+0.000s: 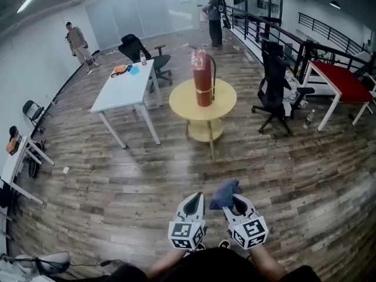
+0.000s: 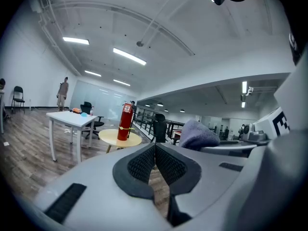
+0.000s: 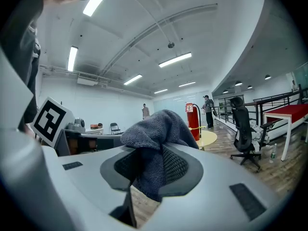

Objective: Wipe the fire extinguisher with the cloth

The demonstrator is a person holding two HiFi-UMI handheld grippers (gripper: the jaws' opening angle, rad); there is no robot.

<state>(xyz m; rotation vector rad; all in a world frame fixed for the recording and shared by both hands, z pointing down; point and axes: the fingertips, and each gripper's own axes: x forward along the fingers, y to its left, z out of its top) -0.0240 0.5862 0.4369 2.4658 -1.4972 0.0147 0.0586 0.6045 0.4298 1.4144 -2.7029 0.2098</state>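
- The fire extinguisher (image 1: 202, 78) stands upright near the middle of the round yellow table (image 1: 226, 104). Its black hose (image 1: 214, 69) loops down one side.
- The cloth (image 1: 224, 193), a blue-grey terry rag, is well short of that table, on the person's side of it. The right gripper (image 1: 236, 203) has its jaws clamped on a fold, and the loose remainder bunches up above them.
- The left gripper (image 1: 195, 204) sits just beside the right one, equally far from the table. Its jaws are pressed together with nothing between them.
- The cloth looks soft and limp, so it will probably flop. The bunched end would need pressing flat against the cylinder to wipe properly.
- The extinguisher looks heavy and rigid, with smooth painted metal that jaws would likely slip on. It is tall and narrow, so a sideways push may slide or tip it on the table.
- The neck or handle under the valve seems the best place for the free gripper to steady it.
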